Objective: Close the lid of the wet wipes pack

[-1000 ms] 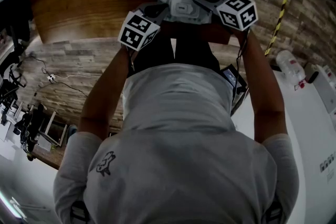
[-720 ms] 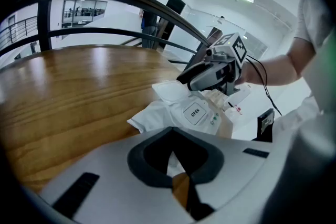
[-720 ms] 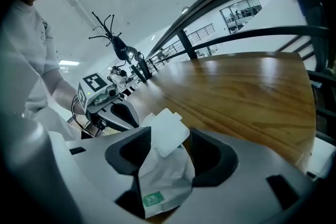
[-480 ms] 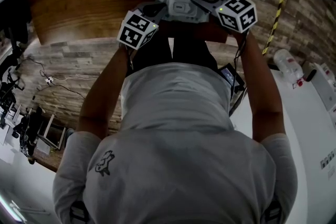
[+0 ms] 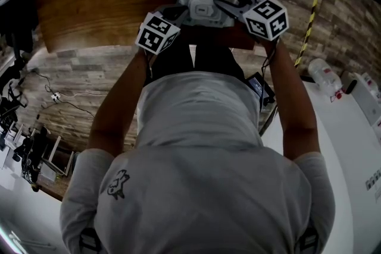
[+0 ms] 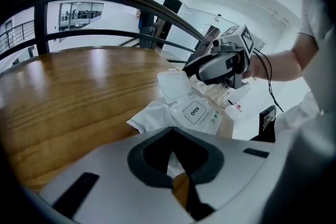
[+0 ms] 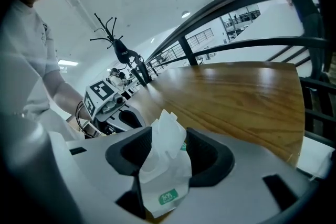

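I read the left tongs [image 6: 181,171] as clenched on the near corner of the wet wipes pack [image 6: 191,112]; white film sits in the pinch. The right tongs [image 7: 164,181] are clenched on the opposite end of the pack, with its green-labelled end low between the jaws. The pack therefore spans from one pair of tongs to the other, at the near edge of the tabletop [image 6: 79,92]. Just beyond the left tongs, the lid [image 6: 172,84] stands raised past the OPEN label [image 6: 195,111], close by the tips of the right tongs. Over the last second, both tongs and the pack have shifted slightly farther over the tabletop; the lid angle appears unchanged. My judgement: this was repositioning only, closure is not yet begun, and the lid needs pressing down
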